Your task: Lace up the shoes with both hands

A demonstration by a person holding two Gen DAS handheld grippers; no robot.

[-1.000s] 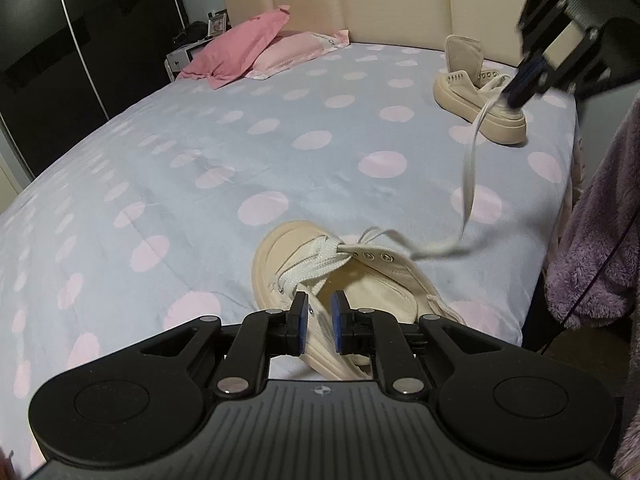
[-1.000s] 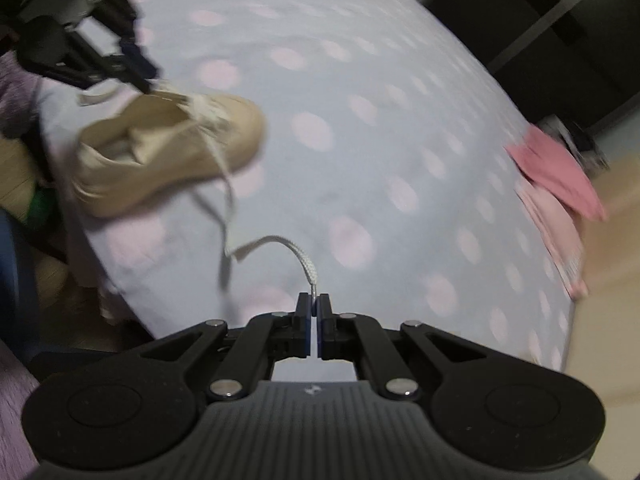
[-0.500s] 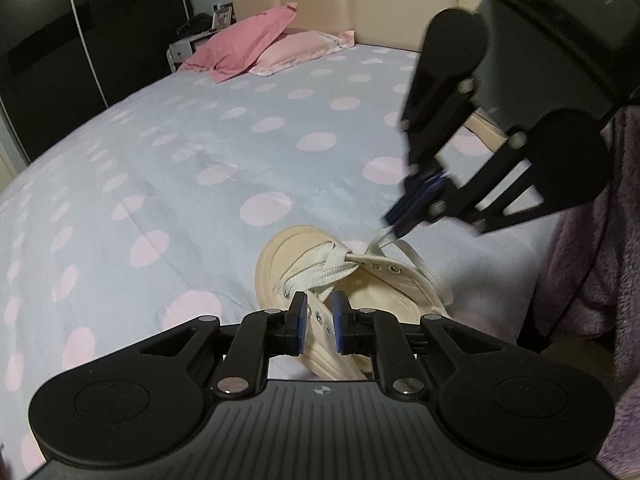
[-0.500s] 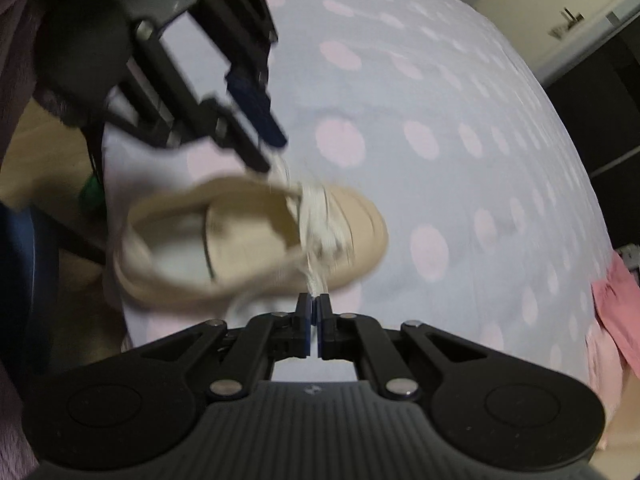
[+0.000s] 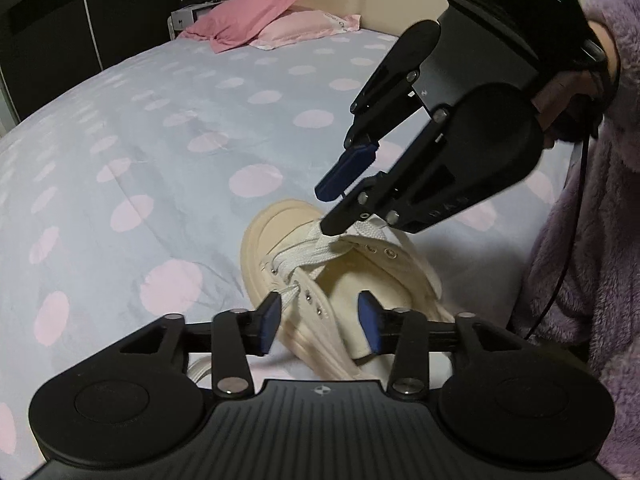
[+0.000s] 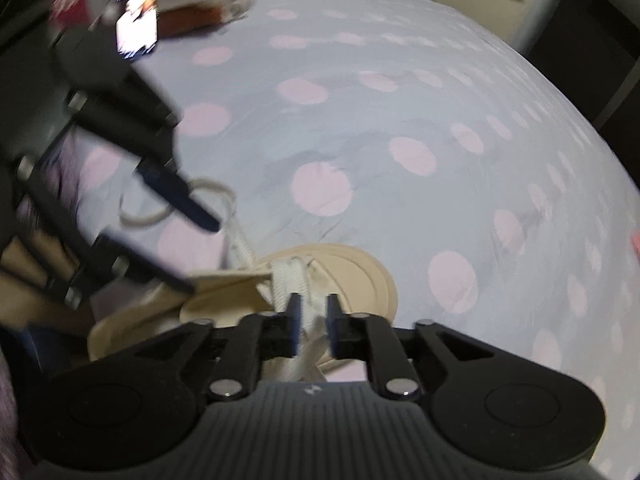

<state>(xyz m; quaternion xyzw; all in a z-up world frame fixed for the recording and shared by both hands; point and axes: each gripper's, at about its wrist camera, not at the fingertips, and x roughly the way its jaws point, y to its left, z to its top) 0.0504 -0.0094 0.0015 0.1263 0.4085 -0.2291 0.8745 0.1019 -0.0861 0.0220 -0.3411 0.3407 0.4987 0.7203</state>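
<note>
Polka-dot bed (image 5: 168, 128): cream sneaker (image 5: 320, 280) lies near its edge, lower eyelets crossed by the lace (image 5: 308, 256), upper eyelets bare. Left gripper (image 5: 318, 318) gapes over the shoe's side; right gripper (image 6: 313, 320), parted, straddles the lace without pinching it.

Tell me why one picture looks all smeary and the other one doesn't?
Right wrist view: motion blur smears the left gripper, the bedspread spots and the clutter at top left. Left wrist view: sharp on the shoe and right gripper, dim room, fisheye bending the bed's edges.
</note>
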